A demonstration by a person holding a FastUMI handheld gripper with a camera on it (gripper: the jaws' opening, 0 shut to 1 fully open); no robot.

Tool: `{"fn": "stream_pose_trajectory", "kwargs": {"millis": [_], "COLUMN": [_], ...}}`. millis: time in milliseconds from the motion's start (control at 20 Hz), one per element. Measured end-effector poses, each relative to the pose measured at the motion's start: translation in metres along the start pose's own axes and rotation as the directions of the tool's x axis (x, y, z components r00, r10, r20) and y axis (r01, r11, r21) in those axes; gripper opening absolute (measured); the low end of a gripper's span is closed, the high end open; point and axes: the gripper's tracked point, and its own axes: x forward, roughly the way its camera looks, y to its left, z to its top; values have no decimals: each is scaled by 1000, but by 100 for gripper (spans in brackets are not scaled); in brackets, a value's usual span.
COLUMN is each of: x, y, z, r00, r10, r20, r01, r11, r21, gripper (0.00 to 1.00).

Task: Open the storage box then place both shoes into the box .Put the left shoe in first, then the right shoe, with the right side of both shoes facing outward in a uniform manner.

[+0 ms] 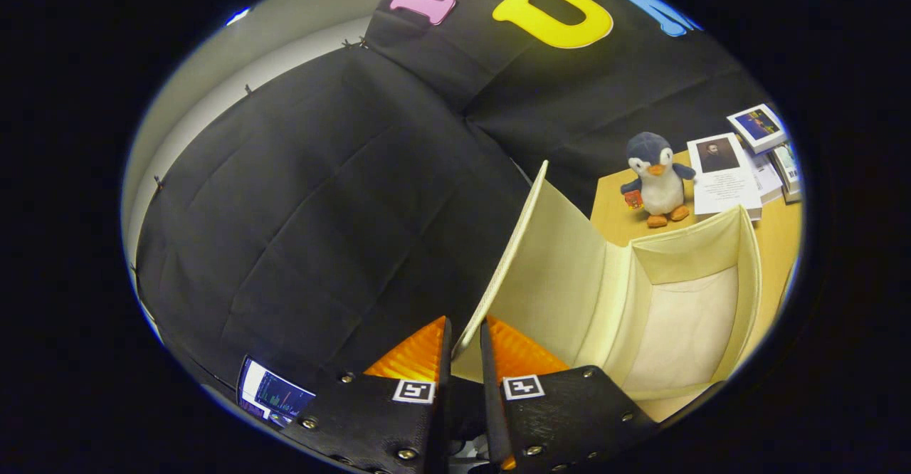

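Lid (530, 267) of the cream storage box (740, 289) stands raised, its edge clamped between both fingers of the gripper (466, 342). The open box sits at three o'clock from the fingers on a tan wooden table (612, 218). At one o'clock beyond it stand a plush penguin (658, 178) and stacked booklets (726, 175). Black cloth walls the booth.

The box (683, 303) is showing matt, cream woven cloth, and its raised lid (541, 282), the same stiff cloth, is sitting pinched between the ribbed fingers (416, 353) of the gripper (466, 349). The table (776, 239) is looking like smooth wood. The penguin (658, 175) is looking plush, and the sheet (722, 175) beside it is paper.
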Motion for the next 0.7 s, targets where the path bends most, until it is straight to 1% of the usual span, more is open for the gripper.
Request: {"fn": "stream_pose_trajectory", "kwargs": {"millis": [50, 200, 250, 300, 500, 700], "x": [5, 9, 6, 5, -16, -47], "y": [4, 7, 4, -2, -28, -60], "z": [-1, -3, -2, 2, 13, 27], "r00": [1000, 1000, 1000, 1000, 993, 979], "r10": [7, -1, -10, -22, -99, -173], "r20": [-5, -4, 4, 17, 57, 109], "r01": [-7, 1, 10, 23, 108, 196], "r11": [1000, 997, 995, 993, 976, 946], "r21": [-20, -81, -99, -116, -191, -259], "gripper": [21, 71, 81, 97, 97, 97]}}
